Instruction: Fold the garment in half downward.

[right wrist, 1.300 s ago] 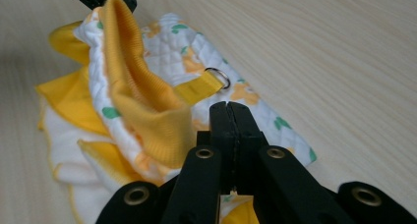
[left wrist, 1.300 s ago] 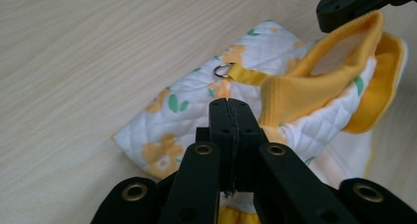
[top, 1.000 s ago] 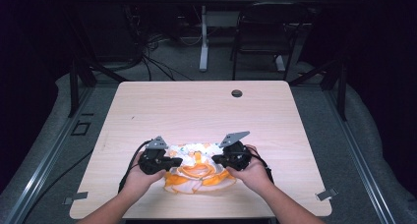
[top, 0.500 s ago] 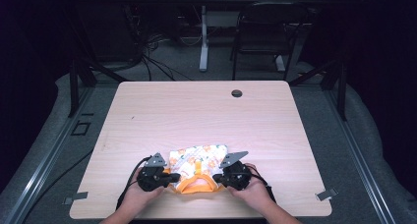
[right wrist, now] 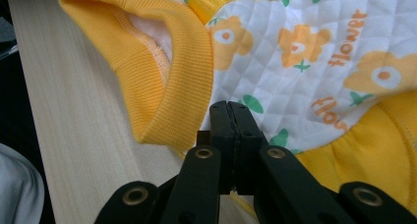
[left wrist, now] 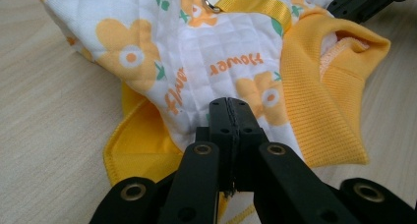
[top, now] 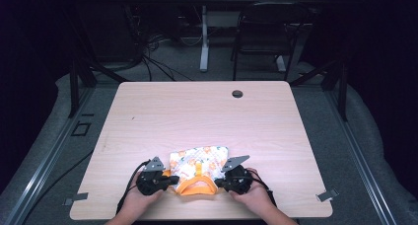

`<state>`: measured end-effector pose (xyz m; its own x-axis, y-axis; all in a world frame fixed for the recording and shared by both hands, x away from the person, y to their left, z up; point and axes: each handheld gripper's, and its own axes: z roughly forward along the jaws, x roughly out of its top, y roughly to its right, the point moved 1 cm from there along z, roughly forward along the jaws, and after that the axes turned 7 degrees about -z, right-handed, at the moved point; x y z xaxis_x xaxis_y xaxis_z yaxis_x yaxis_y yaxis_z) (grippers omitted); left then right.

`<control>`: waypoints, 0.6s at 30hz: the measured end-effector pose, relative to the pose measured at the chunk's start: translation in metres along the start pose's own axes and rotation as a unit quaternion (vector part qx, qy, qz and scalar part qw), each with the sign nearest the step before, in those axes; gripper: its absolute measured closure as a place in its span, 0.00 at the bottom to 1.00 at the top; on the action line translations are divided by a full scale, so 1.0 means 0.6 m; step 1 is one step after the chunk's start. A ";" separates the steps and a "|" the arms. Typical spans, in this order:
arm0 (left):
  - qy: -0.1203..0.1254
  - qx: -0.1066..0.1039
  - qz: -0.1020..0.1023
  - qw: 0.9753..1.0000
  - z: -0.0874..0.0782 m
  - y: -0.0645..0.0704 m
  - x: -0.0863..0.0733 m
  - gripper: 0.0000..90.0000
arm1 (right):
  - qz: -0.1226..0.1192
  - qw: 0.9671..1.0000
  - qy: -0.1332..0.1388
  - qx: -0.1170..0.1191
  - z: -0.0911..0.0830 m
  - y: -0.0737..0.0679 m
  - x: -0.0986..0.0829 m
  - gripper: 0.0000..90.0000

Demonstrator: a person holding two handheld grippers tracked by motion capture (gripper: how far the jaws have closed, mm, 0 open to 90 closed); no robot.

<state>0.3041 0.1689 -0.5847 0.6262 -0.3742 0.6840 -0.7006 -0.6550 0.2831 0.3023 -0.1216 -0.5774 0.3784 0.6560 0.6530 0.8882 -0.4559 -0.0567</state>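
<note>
Small flowered garment lying near the bench's front edge. Left gripper and right gripper each clenching its quilted sides. Soft, light, floppy; likely gripping best at ribbed collar.

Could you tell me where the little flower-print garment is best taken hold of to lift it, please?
Probably by the flower-print garment's two side edges just behind the yellow collar, coming in low from the person's side. The cloth lies flat and limp, so two spread grips should keep it open. The left tongs and right tongs are already shut there.
</note>
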 end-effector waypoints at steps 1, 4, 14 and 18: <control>0.000 0.000 0.000 1.000 0.000 0.000 0.000 1.00 | 0.000 1.000 0.000 0.000 0.000 0.000 0.000 1.00; 0.001 0.001 -0.004 1.000 0.002 -0.001 0.001 1.00 | 0.004 1.000 0.000 0.001 0.002 0.000 0.002 1.00; -0.002 0.017 0.001 1.000 0.008 -0.015 0.015 1.00 | 0.014 1.000 0.000 -0.005 0.010 0.009 0.011 1.00; 0.004 0.021 -0.011 1.000 0.014 -0.030 0.026 1.00 | 0.025 1.000 0.003 -0.010 0.017 0.021 0.020 1.00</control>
<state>0.3292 0.1695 -0.5850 0.6382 -0.3544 0.6834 -0.6715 -0.6905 0.2690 0.3205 -0.1134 -0.5779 0.4201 0.6285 0.6546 0.8628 -0.5002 -0.0734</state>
